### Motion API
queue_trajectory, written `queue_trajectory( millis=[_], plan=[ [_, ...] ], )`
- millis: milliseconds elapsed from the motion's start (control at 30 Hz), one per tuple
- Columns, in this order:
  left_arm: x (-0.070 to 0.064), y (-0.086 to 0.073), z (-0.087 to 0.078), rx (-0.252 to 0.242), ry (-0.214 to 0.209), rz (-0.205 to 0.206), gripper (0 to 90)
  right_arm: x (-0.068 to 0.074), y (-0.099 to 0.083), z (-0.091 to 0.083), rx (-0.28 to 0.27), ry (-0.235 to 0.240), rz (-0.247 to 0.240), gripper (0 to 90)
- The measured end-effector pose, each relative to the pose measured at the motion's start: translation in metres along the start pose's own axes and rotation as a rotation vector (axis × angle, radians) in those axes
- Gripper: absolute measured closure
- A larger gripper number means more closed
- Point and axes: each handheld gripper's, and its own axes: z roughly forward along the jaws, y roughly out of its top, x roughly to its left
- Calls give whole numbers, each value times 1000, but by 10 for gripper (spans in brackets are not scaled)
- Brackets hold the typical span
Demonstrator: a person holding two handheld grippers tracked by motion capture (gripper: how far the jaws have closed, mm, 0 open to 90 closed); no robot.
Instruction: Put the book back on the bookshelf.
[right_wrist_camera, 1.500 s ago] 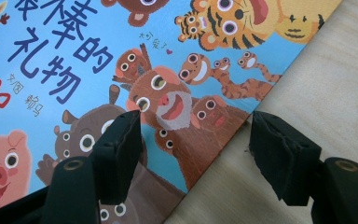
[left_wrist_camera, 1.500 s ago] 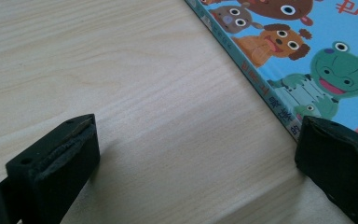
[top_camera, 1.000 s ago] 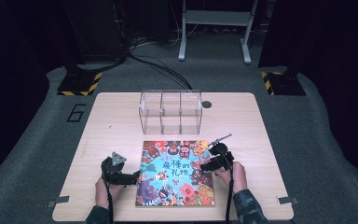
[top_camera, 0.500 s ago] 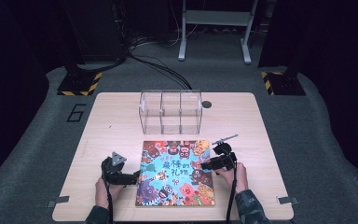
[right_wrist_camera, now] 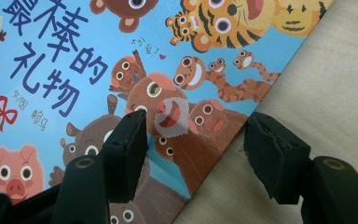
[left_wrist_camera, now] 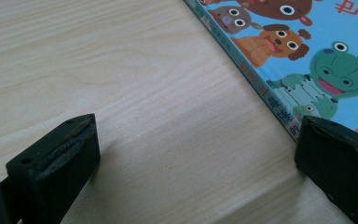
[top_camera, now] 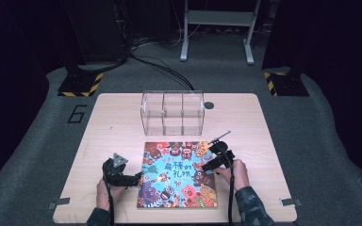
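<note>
The book [top_camera: 177, 175] lies flat and closed on the desk [top_camera: 113, 122], cover up, on the near half, in front of the clear rack [top_camera: 172, 112] and apart from it; its spine runs along the left side, its open edge along the right.

At the book's right edge, toward the far corner, the right hand-held gripper [top_camera: 212, 162] has its jaws spread; in the right gripper view [right_wrist_camera: 196, 140] one jaw sits over the cover and the other over bare wood, so the edge lies between them, not yet pinched. Compared with a second ago this gripper has shifted a little along that edge, its body now angled more across the corner; the book itself has not moved.

At the book's left side, the left hand-held gripper [top_camera: 134, 179] is also released; in the left gripper view [left_wrist_camera: 196, 154] one jaw rests on the wood well clear of the spine and the other touches or overlaps the spine edge; it stands where it stood a second ago.

The small move on the right reads as lining up for a grip on the cover's free edge; lifting or opening the book looks like the step about to start, with nothing yet grasped. A dark round hole [top_camera: 209, 105] lies in the desk beyond the book, just right of the rack.
</note>
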Motion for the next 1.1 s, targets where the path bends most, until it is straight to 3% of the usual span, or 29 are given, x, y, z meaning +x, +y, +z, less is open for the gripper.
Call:
queue_trajectory(
  millis=[467, 633, 800, 1100],
  plan=[
    [0, 0, 0, 3, -3, -3, 0, -7, -14, -11, -129, 77, 36, 389],
    [0, 0, 0, 2, -4, -2, 0, -9, -18, -19, -198, 127, 39, 394],
    [0, 0, 0, -1, -6, 5, 0, -10, -16, -29, -237, 178, 49, 397],
    [1, 0, 0, 2, -7, 11, 0, -3, -3, -38, -267, 210, 20, 402]
  ],
)
